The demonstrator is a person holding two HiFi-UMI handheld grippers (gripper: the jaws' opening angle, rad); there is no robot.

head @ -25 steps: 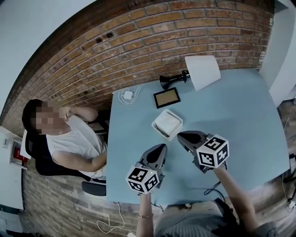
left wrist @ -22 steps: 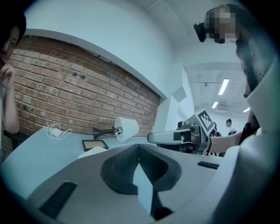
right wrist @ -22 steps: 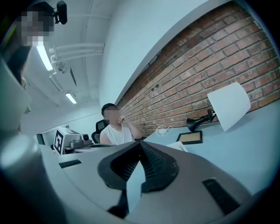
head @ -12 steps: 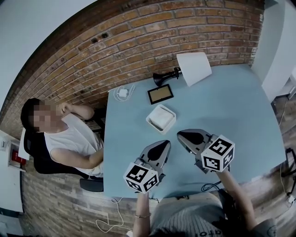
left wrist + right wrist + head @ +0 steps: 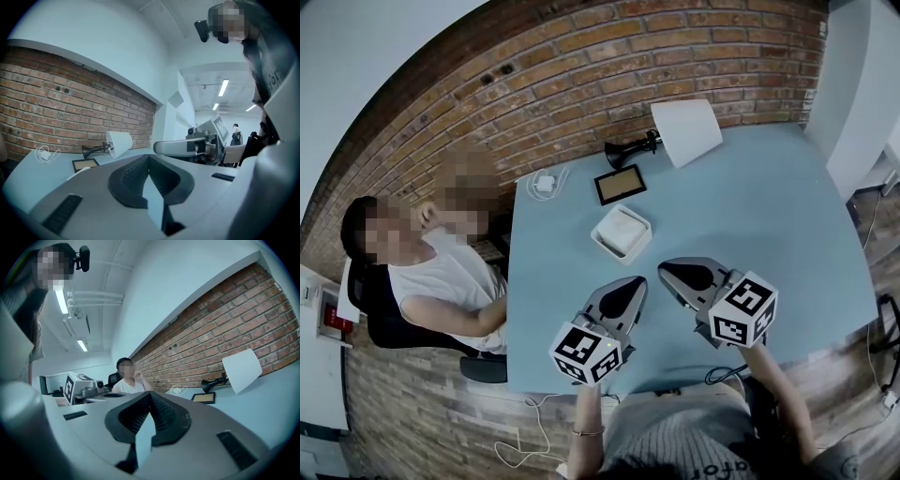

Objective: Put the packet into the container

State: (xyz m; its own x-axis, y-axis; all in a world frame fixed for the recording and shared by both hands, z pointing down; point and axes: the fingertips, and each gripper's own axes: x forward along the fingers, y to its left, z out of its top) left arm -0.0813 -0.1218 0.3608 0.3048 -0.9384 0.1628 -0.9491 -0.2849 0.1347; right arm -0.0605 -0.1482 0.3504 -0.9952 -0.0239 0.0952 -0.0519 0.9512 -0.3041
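The white square container [image 5: 602, 242] sat on the blue table [image 5: 769, 216], just ahead of both grippers and clear of them, with what looked like the packet [image 5: 624, 229] lying inside (too small to be sure). The left gripper [image 5: 630, 285] and the right gripper [image 5: 668, 272] each had their jaws pressed together on nothing. Only the head view showed the container whole. The right gripper view gave a seated person [image 5: 124, 380], a lamp [image 5: 240, 371] and a frame [image 5: 203, 397] instead. The marker cube [image 5: 742, 309] bore black-and-white squares.
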